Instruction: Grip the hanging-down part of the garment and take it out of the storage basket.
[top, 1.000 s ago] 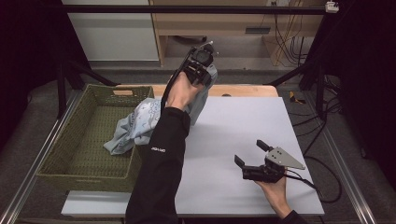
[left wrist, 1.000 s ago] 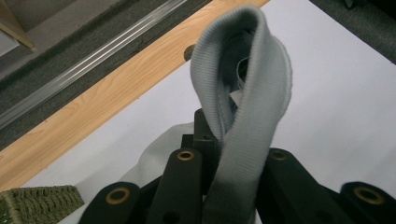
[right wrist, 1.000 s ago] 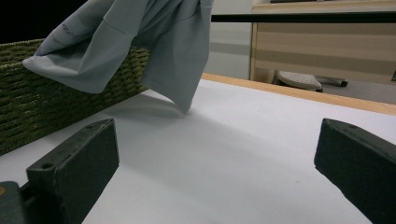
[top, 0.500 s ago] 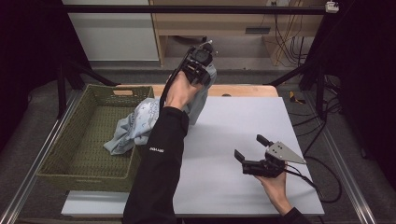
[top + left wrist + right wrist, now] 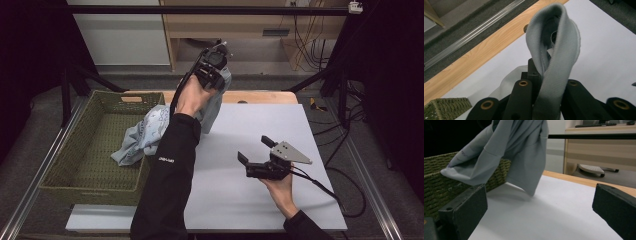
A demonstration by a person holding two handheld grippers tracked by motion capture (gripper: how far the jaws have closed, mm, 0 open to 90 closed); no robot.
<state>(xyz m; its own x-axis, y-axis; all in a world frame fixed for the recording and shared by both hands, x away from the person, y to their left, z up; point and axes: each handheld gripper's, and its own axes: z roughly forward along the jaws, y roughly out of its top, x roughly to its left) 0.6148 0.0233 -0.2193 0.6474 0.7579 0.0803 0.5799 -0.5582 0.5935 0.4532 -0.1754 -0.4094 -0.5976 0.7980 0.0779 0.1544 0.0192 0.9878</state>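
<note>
L gripper (image 5: 214, 62) raised above table's (image 5: 300, 135) far edge, jaws clamped on ribbed hem of grey garment (image 5: 554, 50); rest of cloth hangs down, trailing into wicker basket (image 5: 75, 145) at left. R gripper (image 5: 256, 150) low over table, jaws spread wide, empty, garment well apart ahead of it.

Garment (image 5: 150, 132) partly behind sleeve (image 5: 167, 185)
</note>
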